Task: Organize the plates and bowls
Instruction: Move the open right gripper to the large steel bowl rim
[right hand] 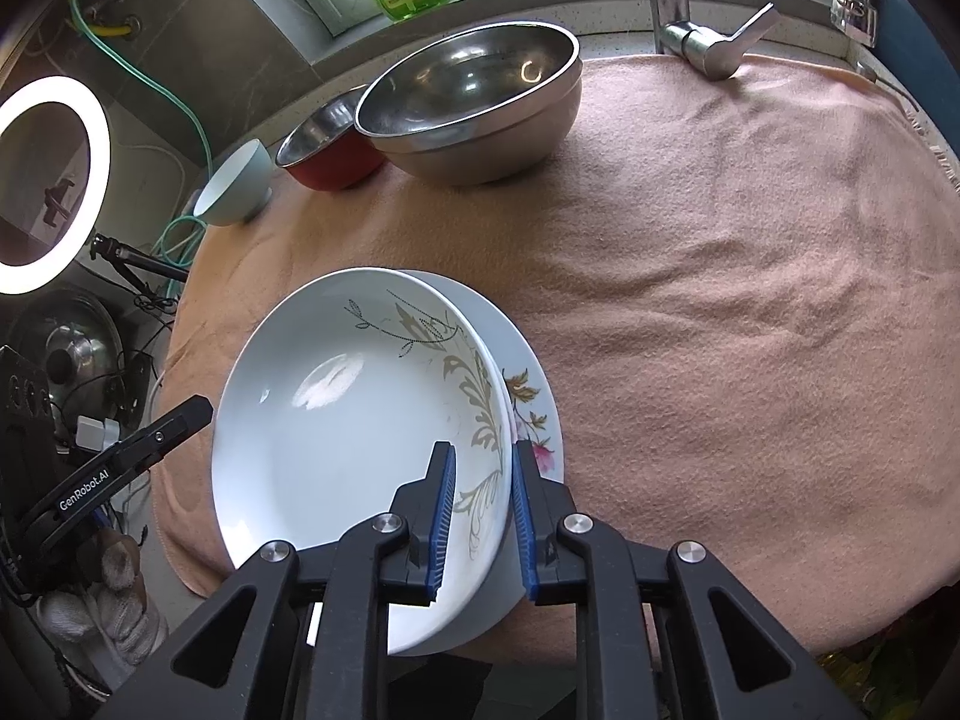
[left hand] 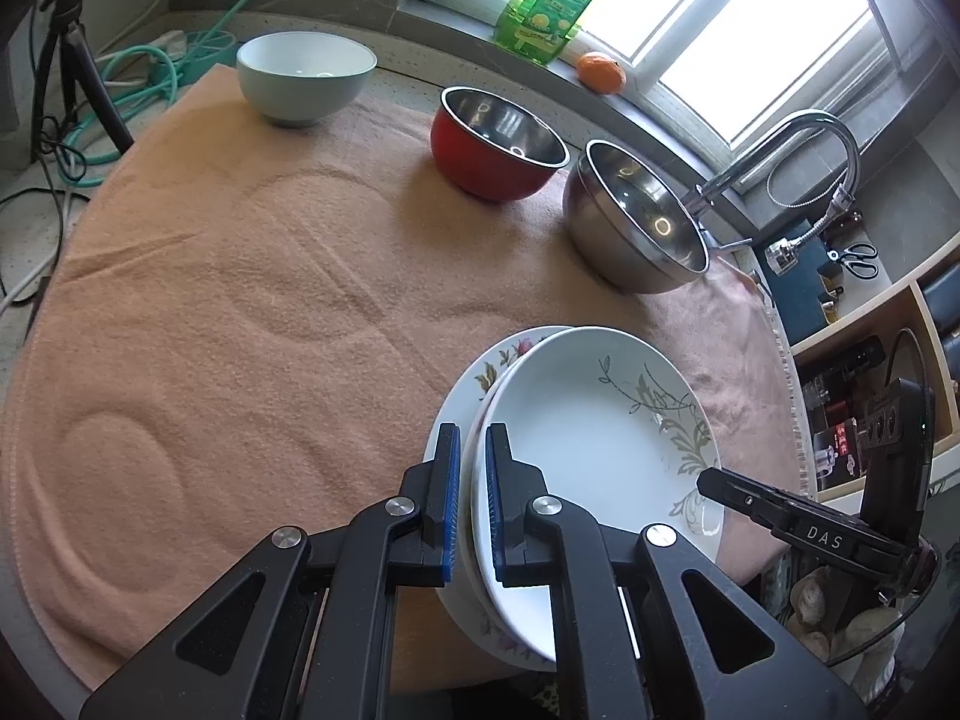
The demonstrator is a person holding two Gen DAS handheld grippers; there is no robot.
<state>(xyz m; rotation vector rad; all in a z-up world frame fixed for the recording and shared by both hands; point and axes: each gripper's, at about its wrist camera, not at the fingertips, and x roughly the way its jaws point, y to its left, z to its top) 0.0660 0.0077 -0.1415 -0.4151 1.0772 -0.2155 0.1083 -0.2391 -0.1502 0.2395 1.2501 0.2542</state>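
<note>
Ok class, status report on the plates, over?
Left gripper shut on vine plate's rim. Right gripper open, straddling its rim. Vine plate stacked on flower plate. Nothing in the way.

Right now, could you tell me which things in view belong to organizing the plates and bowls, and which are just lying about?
Job: leaf-pattern plate, floral plate beneath it, steel bowl, red bowl, pale blue bowl.

Lying about: orange, green bottle, faucet, ring light, scissors.
</note>
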